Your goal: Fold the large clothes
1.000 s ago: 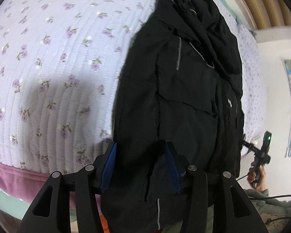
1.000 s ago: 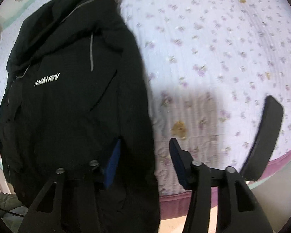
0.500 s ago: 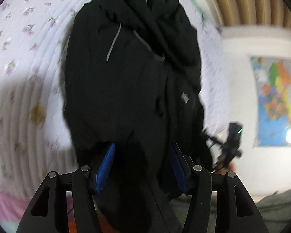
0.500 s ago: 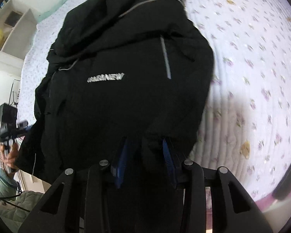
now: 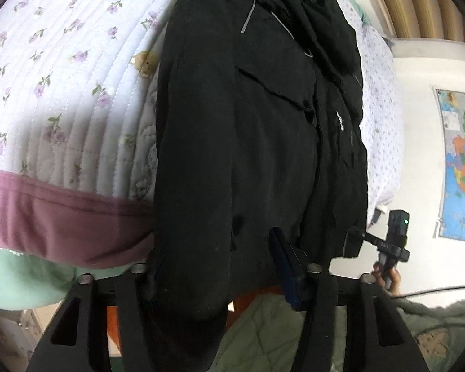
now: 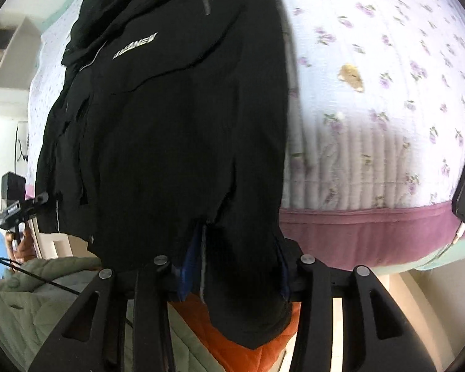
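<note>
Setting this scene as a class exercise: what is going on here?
A person with a hand-held gripper in each hand is handling a black jacket lying on a floral quilt. The left hand-held gripper is closing on the hem; the right hand-held gripper, hem fabric between its opening jaws, is at the other bottom corner.

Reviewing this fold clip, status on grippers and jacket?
Left hand-held gripper closing, black jacket hem between jaws. Right hand-held gripper opening, hem between. Jacket overhangs floral quilt edge. Nothing blocking.

bed [image 5: 62, 71]: floral quilt | on it: black jacket [image 5: 263, 124]
</note>
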Tool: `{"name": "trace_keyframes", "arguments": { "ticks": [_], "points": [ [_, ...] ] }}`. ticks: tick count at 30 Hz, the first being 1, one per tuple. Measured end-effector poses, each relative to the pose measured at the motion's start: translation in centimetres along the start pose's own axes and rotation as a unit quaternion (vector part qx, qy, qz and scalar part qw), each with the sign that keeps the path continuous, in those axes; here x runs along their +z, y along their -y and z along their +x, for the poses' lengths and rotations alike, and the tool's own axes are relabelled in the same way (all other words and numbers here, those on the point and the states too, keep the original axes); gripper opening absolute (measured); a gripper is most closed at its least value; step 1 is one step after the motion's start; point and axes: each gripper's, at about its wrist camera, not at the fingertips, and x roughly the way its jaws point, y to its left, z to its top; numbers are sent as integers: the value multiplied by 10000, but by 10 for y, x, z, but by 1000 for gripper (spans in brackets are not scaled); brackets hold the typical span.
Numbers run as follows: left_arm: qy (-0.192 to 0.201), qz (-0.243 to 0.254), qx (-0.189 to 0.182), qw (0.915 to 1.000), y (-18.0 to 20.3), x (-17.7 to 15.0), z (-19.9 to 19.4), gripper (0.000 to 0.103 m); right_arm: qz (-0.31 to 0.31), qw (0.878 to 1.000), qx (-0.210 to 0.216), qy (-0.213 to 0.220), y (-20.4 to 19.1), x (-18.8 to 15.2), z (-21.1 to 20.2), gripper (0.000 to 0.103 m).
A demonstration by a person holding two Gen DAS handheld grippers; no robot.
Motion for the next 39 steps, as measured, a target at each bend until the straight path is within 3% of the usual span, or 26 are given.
{"name": "trace_keyframes", "arguments": {
  "ticks": [1, 2, 4, 5, 6, 9, 13, 21, 26, 31, 39],
  "points": [
    [99, 23, 190, 9998, 4, 3, 1, 14, 105, 9999, 15, -65, 0, 4, 5, 50],
    [245, 90, 456, 9986, 11, 4, -2, 13, 159, 9998, -33, -77, -3, 5, 11, 48],
    [570, 278, 559, 9964, 28, 8, -14, 11, 142, 9998, -116, 47, -10, 11, 6, 37],
    [661, 279, 475, 9963, 31, 11, -22, 11, 136, 9998, -53, 162, -13, 12, -3, 27],
    [803, 238, 295, 9960, 37, 16, -31, 11, 129, 9996, 29, 269, -14, 14, -12, 23],
    [1202, -17, -529, 9913, 46, 37, -58, 11, 64, 9954, 457, 837, -28, 26, -55, 22],
    [1622, -161, -1110, 9804, 56, 76, -84, 11, -140, 9855, 556, 1599, -47, 53, -99, 22],
    [2187, 125, -1124, 9692, 82, 143, -120, 11, -453, 9649, 368, 2561, -68, 111, -146, 22],
    [2459, 183, -1124, 9626, 90, 185, -141, 12, 28, 9482, 286, 3162, -75, 150, -155, 22],
    [2361, 78, -867, 9678, 101, 243, -135, 14, 387, 9448, 166, 3250, -82, 225, -154, 22],
    [2232, -441, -495, 9725, 88, 339, -73, 17, 1003, 9572, -314, 2697, -67, 336, -100, 23]
  ]
}}
